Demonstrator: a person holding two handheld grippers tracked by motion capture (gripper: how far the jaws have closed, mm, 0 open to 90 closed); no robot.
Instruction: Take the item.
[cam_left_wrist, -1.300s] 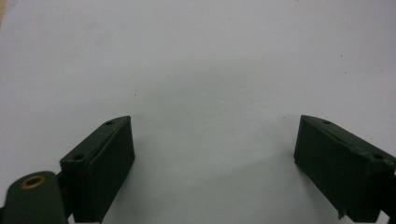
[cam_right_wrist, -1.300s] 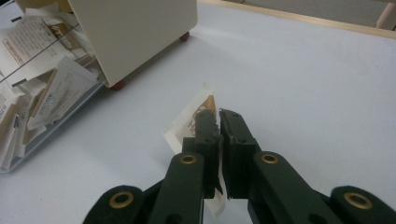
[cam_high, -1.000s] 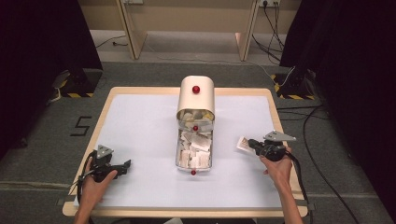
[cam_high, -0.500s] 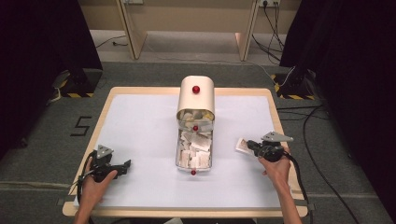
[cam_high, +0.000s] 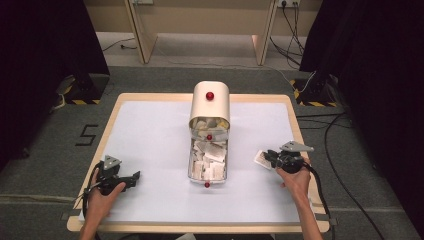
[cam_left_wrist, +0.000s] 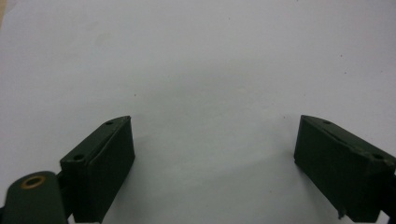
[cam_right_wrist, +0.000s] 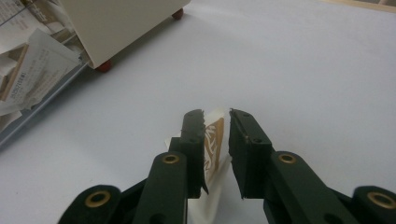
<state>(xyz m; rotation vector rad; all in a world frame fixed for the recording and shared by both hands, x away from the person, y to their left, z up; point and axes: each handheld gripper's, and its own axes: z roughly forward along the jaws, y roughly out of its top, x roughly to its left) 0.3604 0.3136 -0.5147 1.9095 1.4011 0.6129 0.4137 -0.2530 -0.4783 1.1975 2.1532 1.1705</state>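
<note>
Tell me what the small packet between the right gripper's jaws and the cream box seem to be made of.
Packet: probably paper, matte white with brown print; thin and flat. Cream box: likely painted metal, maybe plastic; smooth, faint sheen, rounded top, red knob.

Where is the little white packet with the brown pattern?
In the high view the small white paper packet with a brown pattern lies on the white table sheet, right of the clear tray of packets, at the right hand-held gripper's tips.

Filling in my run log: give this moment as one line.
right gripper: jaws just opening, white-and-gold paper packet between | left gripper: open, idle | cream box, packets in tray
</note>
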